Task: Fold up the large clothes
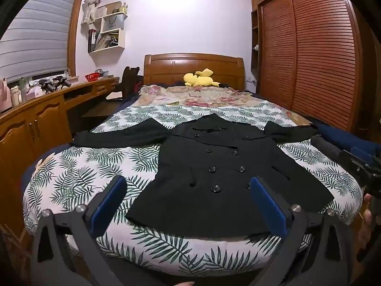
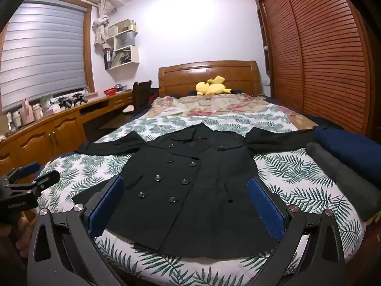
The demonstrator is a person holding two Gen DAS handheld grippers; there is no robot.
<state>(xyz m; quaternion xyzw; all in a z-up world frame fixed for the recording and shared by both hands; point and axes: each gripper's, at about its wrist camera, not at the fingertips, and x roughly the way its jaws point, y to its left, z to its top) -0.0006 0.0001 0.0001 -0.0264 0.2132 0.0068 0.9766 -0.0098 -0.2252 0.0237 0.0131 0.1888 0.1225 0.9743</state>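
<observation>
A black double-breasted coat (image 1: 209, 174) (image 2: 190, 190) lies flat, front up, on the leaf-print bedspread (image 1: 78, 178) (image 2: 293, 174), both sleeves spread out sideways and its hem toward me. My left gripper (image 1: 188, 186) hovers open above the hem at the foot of the bed, nothing between its blue pads (image 1: 107, 205). My right gripper (image 2: 185, 188) is likewise open over the hem, empty. Each gripper shows at the edge of the other's view: the right one (image 1: 359, 164), the left one (image 2: 33, 178).
A yellow plush toy (image 1: 200, 77) lies by the wooden headboard (image 1: 194, 64). Folded dark blue and grey cloth (image 2: 345, 166) sits on the bed's right edge. A wooden desk and cabinets (image 1: 35, 119) run along the left, a slatted wardrobe (image 1: 316, 54) along the right.
</observation>
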